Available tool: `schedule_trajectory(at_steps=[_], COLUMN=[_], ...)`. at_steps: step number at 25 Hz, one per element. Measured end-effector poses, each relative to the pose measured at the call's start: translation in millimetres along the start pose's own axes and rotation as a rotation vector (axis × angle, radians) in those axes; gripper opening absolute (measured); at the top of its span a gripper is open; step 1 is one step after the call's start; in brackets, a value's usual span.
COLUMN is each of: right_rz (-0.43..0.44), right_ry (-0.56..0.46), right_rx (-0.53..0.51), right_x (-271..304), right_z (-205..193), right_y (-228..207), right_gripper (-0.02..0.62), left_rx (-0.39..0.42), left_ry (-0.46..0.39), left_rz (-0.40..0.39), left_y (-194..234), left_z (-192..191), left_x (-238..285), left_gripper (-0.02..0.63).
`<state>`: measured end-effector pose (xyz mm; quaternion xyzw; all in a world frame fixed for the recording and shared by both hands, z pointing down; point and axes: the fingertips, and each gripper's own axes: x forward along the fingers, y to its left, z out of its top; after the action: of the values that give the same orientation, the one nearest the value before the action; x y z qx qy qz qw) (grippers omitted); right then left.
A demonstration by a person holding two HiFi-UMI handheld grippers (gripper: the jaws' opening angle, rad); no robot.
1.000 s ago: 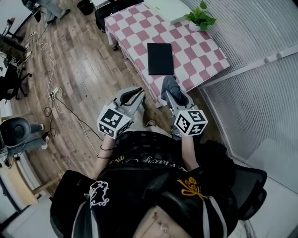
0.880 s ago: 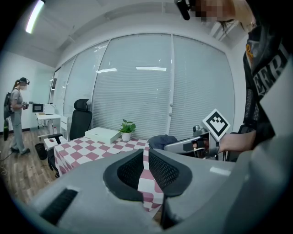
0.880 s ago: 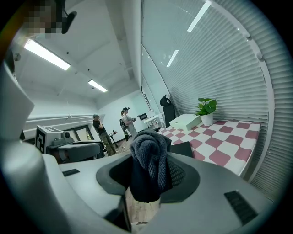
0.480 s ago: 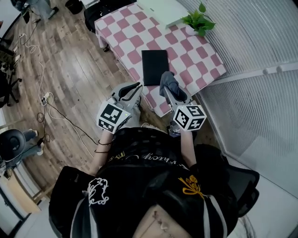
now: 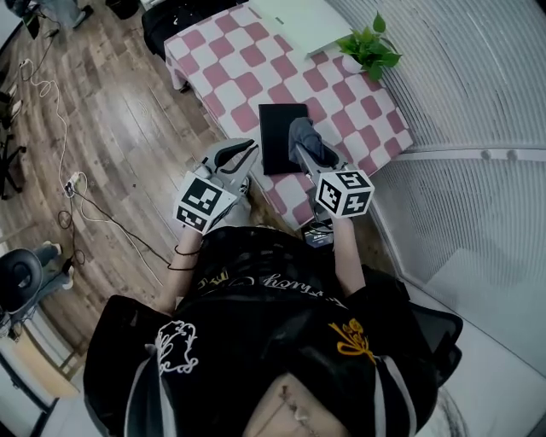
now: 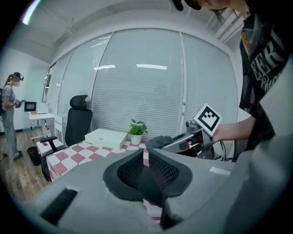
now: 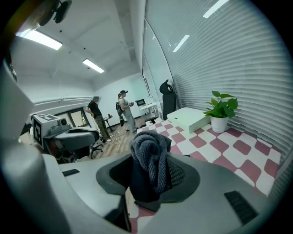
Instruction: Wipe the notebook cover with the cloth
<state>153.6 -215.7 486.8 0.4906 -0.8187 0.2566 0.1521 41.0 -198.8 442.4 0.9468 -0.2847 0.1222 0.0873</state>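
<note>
Notebook (image 5: 280, 136): closed, plain black cover, rectangular, no marks visible on it. It lies flat on the pink-and-white checked table (image 5: 363, 107), near the edge closest to the person, with its long sides running away from that edge.

Right gripper (image 5: 300, 145): jaws clamped on the cloth (image 7: 149, 153), a dark grey ribbed knit bunched into a lump that sticks up above the jaw tips. In the head view the cloth overlaps the notebook's right-hand side; whether it touches the cover cannot be told.

Left gripper (image 5: 242, 152): jaws drawn together with only a thin slit between them, nothing held. It hangs over the table's near edge, just left of the notebook and not over it.

Far side of the table: a potted plant (image 5: 368, 49) in a white pot, and a flat white box (image 5: 300, 20) beside it, both well apart from the notebook
</note>
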Motion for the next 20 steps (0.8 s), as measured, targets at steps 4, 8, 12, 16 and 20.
schedule_trajectory(at_steps=[4, 8, 12, 16, 20], right_rz=[0.008, 0.028, 0.082, 0.131, 0.120], right_ry=[0.053, 0.103, 0.151, 0.203, 0.275], right_rx=[-0.037, -0.051, -0.013, 0.065, 0.124], right_x=[36, 77, 119, 157, 180], right_z=[6, 4, -8, -26, -50], right_y=[-7, -7, 0, 9, 1], right_gripper=[0.126, 0.127, 0.126, 0.127, 0.127], left_rx=[-0.010, -0.015, -0.025, -0.039, -0.047], left_ry=[0.007, 0.014, 0.024, 0.035, 0.038], left_rz=[-0.024, -0.039, -0.036, -0.022, -0.010], left_y=[15, 28, 39, 49, 57], left_z=[-1, -2, -7, -12, -14], left_x=[11, 16, 18, 16, 16], left_gripper=[0.034, 0.034, 0.034, 0.034, 0.034])
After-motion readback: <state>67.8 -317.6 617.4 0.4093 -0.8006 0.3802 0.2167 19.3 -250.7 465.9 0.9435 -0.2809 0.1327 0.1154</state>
